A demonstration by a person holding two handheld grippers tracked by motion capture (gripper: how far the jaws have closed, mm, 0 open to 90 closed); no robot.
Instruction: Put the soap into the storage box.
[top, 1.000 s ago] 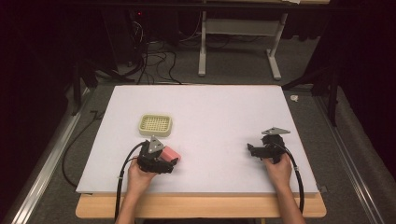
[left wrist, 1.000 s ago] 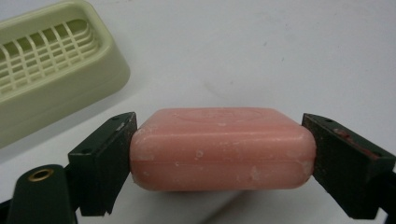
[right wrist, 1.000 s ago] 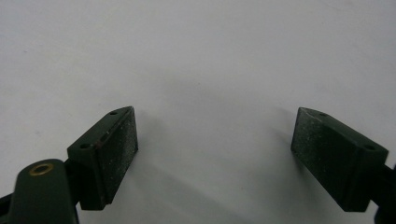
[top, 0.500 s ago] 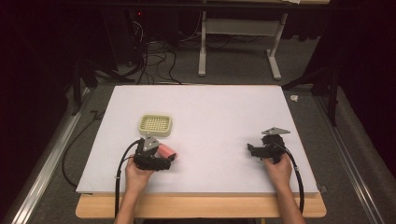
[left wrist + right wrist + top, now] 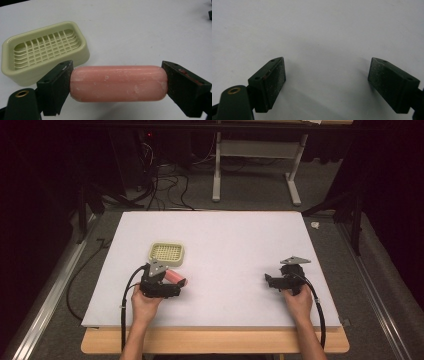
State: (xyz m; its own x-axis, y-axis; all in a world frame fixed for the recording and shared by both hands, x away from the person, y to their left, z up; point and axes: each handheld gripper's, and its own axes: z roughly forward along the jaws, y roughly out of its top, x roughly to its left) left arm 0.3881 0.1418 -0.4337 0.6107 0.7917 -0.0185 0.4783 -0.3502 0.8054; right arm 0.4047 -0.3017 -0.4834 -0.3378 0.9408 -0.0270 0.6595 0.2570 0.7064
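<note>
Left tool (image 5: 117,83) gripping pink soap (image 5: 118,83), level

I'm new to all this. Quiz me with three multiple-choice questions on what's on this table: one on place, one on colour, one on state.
1. Where is the soap dish?
A. Beside the left gripper
B. Under the right gripper
C. On the floor

2. What colour is the soap bar?
A. Blue
B. Pink
C. White

3. What is the right gripper doing?
A. Holding soap
B. Holding the dish
C. Open, holding nothing

Answers: 1 A, the dish sits just past the left jaws. 2 B, the bar is plainly pink. 3 C, its jaws stand apart over bare table.
</note>
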